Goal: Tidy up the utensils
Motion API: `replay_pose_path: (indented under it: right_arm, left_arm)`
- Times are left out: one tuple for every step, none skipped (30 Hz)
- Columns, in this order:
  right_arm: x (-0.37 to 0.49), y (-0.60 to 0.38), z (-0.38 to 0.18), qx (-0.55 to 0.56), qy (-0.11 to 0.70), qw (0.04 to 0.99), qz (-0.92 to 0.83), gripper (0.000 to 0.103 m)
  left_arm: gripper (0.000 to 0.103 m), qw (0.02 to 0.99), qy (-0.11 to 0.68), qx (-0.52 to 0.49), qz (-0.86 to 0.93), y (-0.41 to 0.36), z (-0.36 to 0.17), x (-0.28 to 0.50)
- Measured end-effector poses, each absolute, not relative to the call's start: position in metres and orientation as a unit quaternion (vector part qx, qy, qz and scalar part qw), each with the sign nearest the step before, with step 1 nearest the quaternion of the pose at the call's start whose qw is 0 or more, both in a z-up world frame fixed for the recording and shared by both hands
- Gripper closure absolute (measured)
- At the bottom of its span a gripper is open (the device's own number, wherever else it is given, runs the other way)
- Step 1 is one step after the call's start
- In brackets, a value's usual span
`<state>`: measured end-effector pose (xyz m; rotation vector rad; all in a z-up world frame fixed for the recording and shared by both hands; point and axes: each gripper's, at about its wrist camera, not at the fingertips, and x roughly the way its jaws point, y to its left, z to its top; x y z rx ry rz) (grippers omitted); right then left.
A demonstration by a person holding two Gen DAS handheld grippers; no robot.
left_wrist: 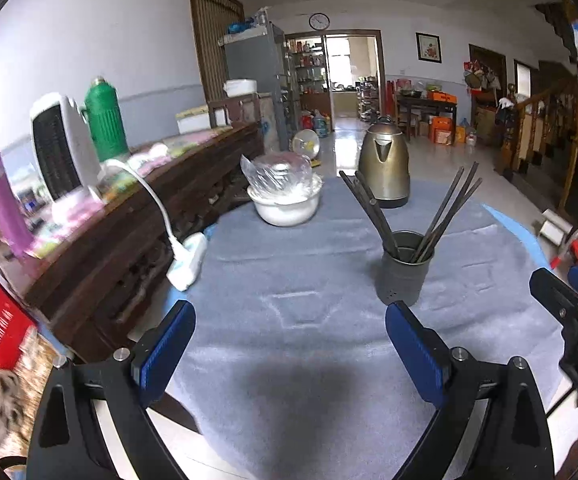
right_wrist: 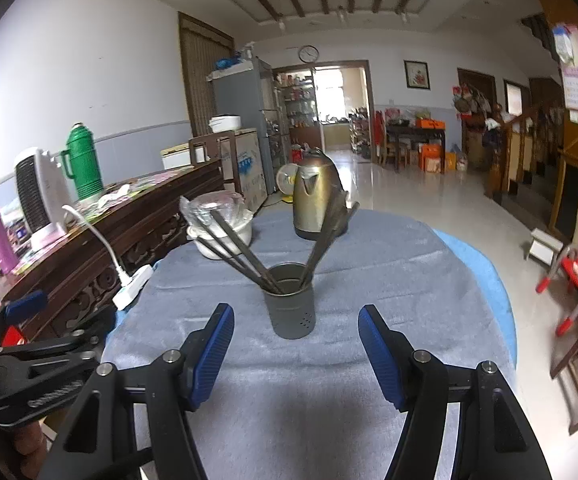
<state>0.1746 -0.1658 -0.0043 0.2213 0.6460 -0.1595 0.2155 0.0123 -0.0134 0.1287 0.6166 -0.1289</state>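
Observation:
A dark grey metal utensil holder (left_wrist: 403, 270) (right_wrist: 291, 302) stands upright on the grey cloth-covered table (left_wrist: 289, 360). Several dark chopsticks (left_wrist: 445, 208) (right_wrist: 235, 244) lean out of it in two bunches, left and right. My left gripper (left_wrist: 291, 312) is open over bare cloth, with the holder just beyond its right finger. My right gripper (right_wrist: 295, 316) is open too, the holder a little ahead between its blue pads (right_wrist: 213, 356), untouched. In the right wrist view the left gripper's black body (right_wrist: 33, 356) shows at the lower left.
A brass-coloured kettle (left_wrist: 385, 168) (right_wrist: 317, 196) stands at the table's far side. A white bowl under plastic wrap (left_wrist: 285, 196) (right_wrist: 219, 224) sits left of it. A white clip lamp (left_wrist: 187, 258) grips the left edge. A wooden sideboard (left_wrist: 129, 216) carries a heater and flasks.

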Motion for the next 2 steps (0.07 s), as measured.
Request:
replay_pose_path:
  right_arm:
    - [0.1792,-0.1726,-0.0094,0.111,0.321,0.937,-0.087,0.034]
    - [0.1841,-0.1818,-0.0170,0.114,0.324,0.934,-0.100,0.034]
  left_arm:
    - [0.007,0.946,0.312,0.057,-0.061,0.0145,-0.0218,0.2253]
    - [0.007,0.944,0.318,0.056,-0.059,0.0154,-0.0294,0.2327]
